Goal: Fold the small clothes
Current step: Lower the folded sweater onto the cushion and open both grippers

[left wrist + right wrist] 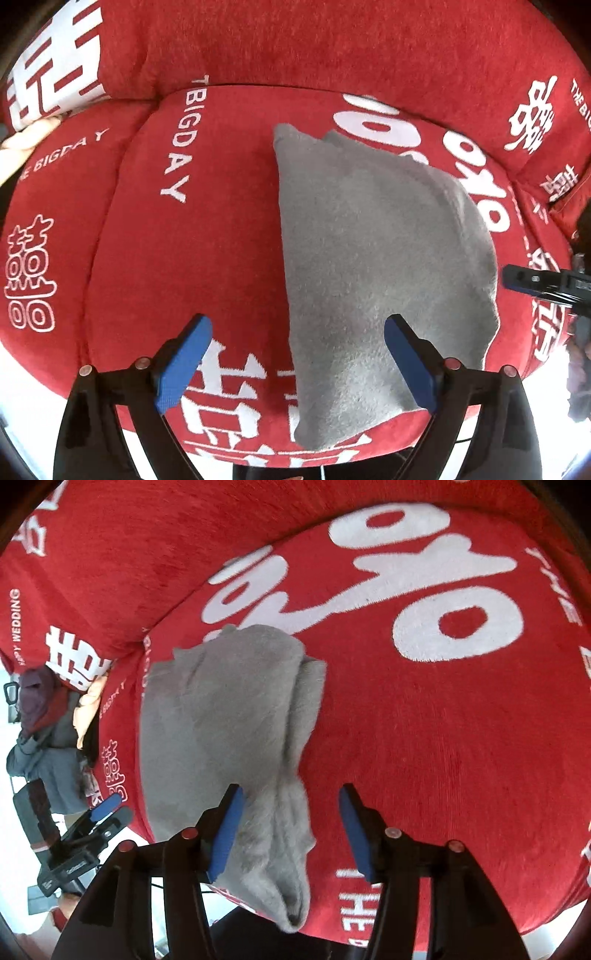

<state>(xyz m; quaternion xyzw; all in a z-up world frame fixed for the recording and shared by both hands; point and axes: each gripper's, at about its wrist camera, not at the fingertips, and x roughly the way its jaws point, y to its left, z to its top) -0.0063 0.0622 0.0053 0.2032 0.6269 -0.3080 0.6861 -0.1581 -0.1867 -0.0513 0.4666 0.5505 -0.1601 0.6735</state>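
Lying under parted tongs (297, 354): grey cloth (369, 258).

Cloth (369, 258): plain grey, fuzzy nap, no print.
Sofa cover (221, 240): red, white pattern all over; large white characters, small white Latin lettering in lines.
Left gripper (297, 363): black frame, blue fingers (183, 363), coppery rivets.
Right gripper (291, 832): same black frame, blue fingers (227, 834), coppery rivets.
Clothes pile (44, 731), far left in right wrist view: dark purple, maroon, slate grey, pale peach piece beside it.
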